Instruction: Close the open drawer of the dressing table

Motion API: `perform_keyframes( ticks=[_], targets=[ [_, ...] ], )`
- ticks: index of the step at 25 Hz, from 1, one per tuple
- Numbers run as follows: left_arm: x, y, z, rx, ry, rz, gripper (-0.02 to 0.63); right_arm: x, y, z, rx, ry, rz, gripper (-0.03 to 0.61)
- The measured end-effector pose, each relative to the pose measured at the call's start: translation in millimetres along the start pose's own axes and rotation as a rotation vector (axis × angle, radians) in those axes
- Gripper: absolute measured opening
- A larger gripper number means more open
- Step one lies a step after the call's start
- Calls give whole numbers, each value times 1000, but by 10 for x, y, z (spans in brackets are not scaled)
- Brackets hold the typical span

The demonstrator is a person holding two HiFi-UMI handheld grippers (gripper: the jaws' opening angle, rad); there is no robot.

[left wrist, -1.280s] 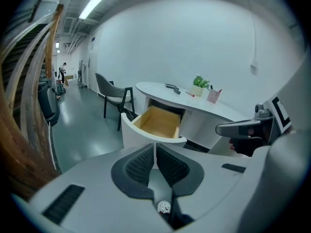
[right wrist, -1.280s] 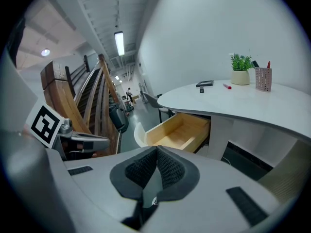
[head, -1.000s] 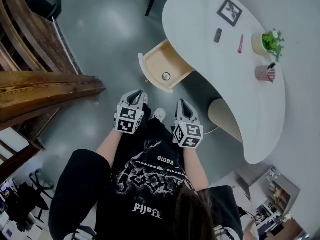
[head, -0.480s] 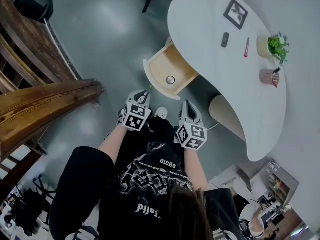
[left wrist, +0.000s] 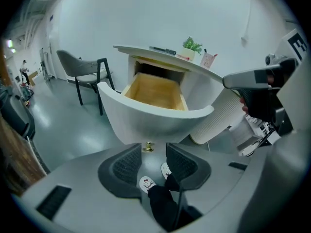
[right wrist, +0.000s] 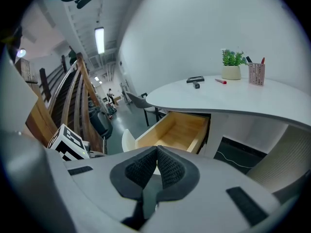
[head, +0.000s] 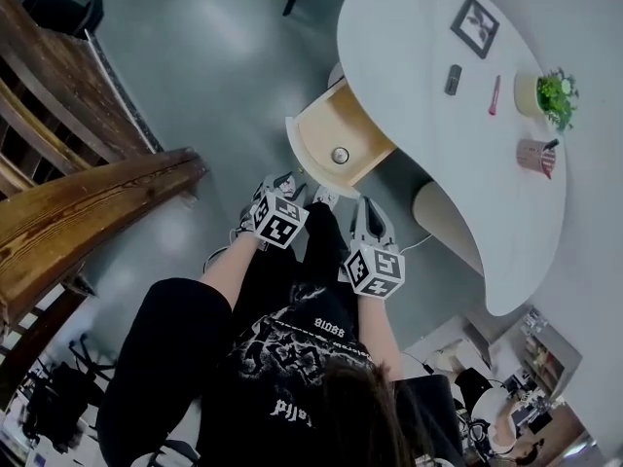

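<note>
The white kidney-shaped desk (head: 428,154) stands on a grey floor (head: 214,56). Its pale wooden drawer with a curved white front (head: 302,154) is pulled well out from under the desk's top, on the side facing the person. In the head view a small round thing (head: 340,155) shows on the drawer's floor; what it is cannot be made out. A small brass knob (left wrist: 148,147) sits low on the drawer's white front.

The left tool (left wrist: 154,152) points down at that front. Its jaws have just been opening and now stand apart, with nothing between the pads. The knob shows just beyond the gap, near the jaw tips, and the pads do not press on it. Below the jaws, the person's white shoes (left wrist: 146,182) and dark trouser legs show against the floor.

The right tool (right wrist: 156,154) hangs beside the left one, a little further back from the drawer. Its jaws are closed together, pad against pad, and hold nothing. Its view looks across the drawer's open wooden inside toward the desk.

On the desk's top lie a black-framed picture (head: 475,26), a small dark oblong thing (head: 453,79) and a thin pink stick (head: 494,95). A green plant in a pale pot (head: 555,93) and a pink mesh pen holder (head: 538,157) stand near its far edge. A ribbed pale cylinder (head: 443,217) carries the desk near the right tool. A brown wooden stair rail (head: 88,212) runs along the left, and a grey chair with dark legs (left wrist: 85,69) stands beyond the drawer.
</note>
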State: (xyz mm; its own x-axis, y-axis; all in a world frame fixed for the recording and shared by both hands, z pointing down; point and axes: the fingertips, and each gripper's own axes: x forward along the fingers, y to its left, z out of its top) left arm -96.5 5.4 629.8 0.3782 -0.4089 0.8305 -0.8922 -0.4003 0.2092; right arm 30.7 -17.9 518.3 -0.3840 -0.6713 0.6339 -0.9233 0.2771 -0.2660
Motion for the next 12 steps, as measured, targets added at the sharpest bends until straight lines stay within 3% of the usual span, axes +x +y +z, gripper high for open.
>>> perform_keyframes(
  ticks=[12],
  targets=[
    [392,71,-85,48,109,31,153,-69,-273,-124,47,32,-45,26]
  ],
)
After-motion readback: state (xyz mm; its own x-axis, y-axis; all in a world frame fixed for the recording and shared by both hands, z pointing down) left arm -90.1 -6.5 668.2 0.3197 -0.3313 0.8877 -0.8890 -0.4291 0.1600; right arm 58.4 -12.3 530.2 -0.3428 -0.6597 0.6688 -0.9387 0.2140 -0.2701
